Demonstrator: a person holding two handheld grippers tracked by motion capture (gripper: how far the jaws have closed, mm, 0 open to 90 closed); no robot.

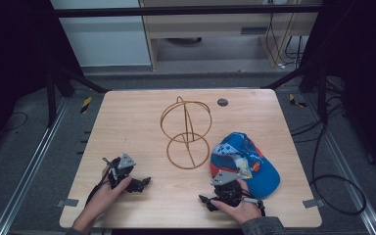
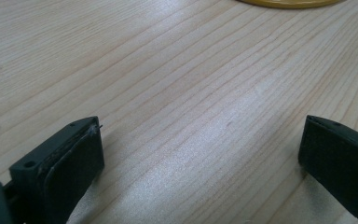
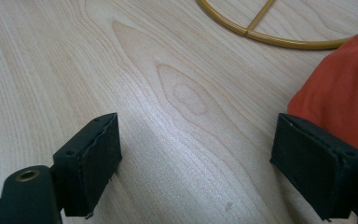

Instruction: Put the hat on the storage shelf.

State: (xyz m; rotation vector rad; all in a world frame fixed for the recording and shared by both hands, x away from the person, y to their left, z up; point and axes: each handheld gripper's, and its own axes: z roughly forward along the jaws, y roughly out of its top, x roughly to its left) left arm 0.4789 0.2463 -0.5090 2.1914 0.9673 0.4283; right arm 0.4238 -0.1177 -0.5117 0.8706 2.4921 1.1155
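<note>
**Cap waits beside the wire stand**

The blue fabric cap with orange brim [image 1: 247, 164] lies right of the golden wire hat stand [image 1: 186, 133]. The right gripper [image 3: 196, 158] beside it and the left gripper [image 2: 200, 154] rest wide open, empty. Next, likely grasp the brim.

wire stand [image 2: 291, 3]: cut by top edge beyond left gripper's jaws | cap [image 3: 342, 79]: cropped right, beside right gripper's jaw
</note>
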